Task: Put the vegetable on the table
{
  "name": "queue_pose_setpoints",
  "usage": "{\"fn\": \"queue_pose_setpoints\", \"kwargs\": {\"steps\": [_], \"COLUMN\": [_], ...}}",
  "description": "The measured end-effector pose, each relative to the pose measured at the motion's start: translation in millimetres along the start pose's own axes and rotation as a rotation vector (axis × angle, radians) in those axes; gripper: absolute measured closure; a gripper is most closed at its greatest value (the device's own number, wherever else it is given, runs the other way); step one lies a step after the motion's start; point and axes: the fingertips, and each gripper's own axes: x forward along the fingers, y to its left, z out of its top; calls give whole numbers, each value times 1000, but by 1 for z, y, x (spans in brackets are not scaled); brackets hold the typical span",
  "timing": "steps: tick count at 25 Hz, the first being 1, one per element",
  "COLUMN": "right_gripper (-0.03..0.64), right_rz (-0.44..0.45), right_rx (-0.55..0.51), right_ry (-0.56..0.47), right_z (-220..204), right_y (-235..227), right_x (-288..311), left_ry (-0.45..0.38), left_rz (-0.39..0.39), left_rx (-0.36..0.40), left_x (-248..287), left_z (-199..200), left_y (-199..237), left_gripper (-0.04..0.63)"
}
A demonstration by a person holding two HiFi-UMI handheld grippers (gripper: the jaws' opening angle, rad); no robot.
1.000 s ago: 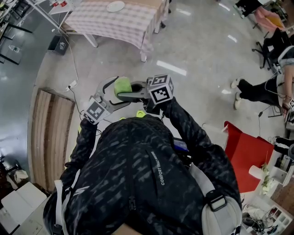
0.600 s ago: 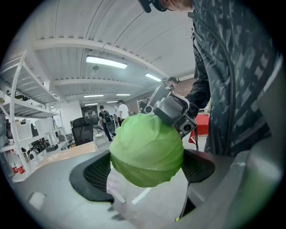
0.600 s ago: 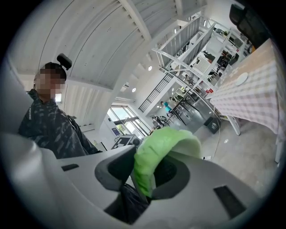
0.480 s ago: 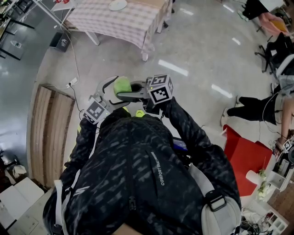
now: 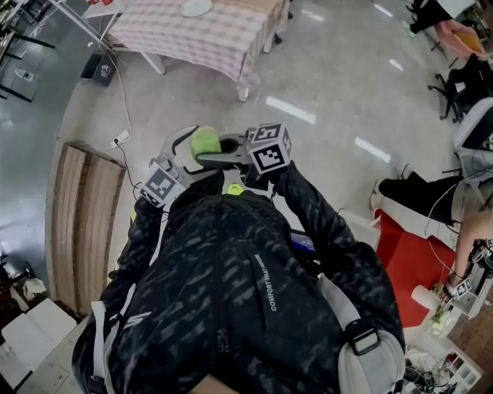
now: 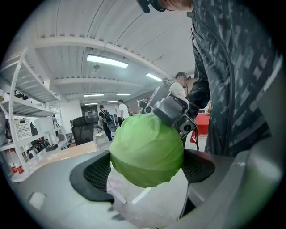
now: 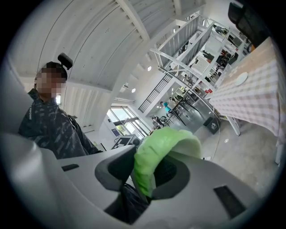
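Over the last moment almost nothing has changed in my hold. The cabbage (image 5: 205,141) sits where it did, just above the middle of the head view, carried in the air in front of my chest. My left gripper (image 5: 191,143) has its jaws clamped on the round body of the head; in the left gripper view the green ball (image 6: 146,150) fills the gap from one pad to the other. My right gripper (image 5: 205,158) comes in from the right side of the frame, and its jaws are closed part-way on a thinner outer leaf (image 7: 156,152), which is pinched between the pads.

What has shifted is the surroundings. The counter (image 5: 208,42) with the checked cloth has slid slightly further toward the upper left edge of the head view, and the plate (image 5: 196,8) on it is now cut by the top edge. A person (image 5: 431,192) sitting at the right edge has moved their legs.

I judge that the carry is not finished. The counter is well apart from the cabbage across open floor (image 5: 323,92), so nothing has been set down. Both grips look steady, though the right one holds only a leaf, so most of the weight probably rests in the left jaws.
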Motion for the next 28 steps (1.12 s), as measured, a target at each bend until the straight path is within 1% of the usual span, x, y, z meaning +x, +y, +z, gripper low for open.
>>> {"fn": "queue_pose_setpoints", "kwargs": {"steps": [13,28], "right_gripper": [515,515], "right_rz": [-47,-68], "right_rx": [15,34], "right_ry": [0,7], "right_z": [29,93], "right_y": [-40,-110], "right_x": [8,45], "left_ry": [-19,-29], "left_rz": [-34,-51], "left_rx": [-12,-22], "left_x": [10,4], "left_z": [-11,-31], "left_y": [45,144], "left_gripper": [117,117]}}
